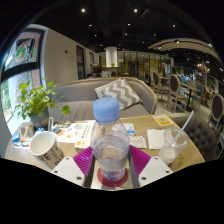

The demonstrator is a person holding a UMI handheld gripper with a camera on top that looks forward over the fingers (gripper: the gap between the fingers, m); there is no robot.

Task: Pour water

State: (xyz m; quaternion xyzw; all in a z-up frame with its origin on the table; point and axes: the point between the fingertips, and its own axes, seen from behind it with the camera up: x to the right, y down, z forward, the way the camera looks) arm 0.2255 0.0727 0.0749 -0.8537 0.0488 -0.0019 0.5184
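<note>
No legible text on bottle (110,145). Gripper (111,172) level, clenched on bottle; mug (45,148) left, glass (174,146) right.

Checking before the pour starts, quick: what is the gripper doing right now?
Gripper: shut on the water bottle, which is upright with its blue cap on, pink pads pressing on both sides.
</note>
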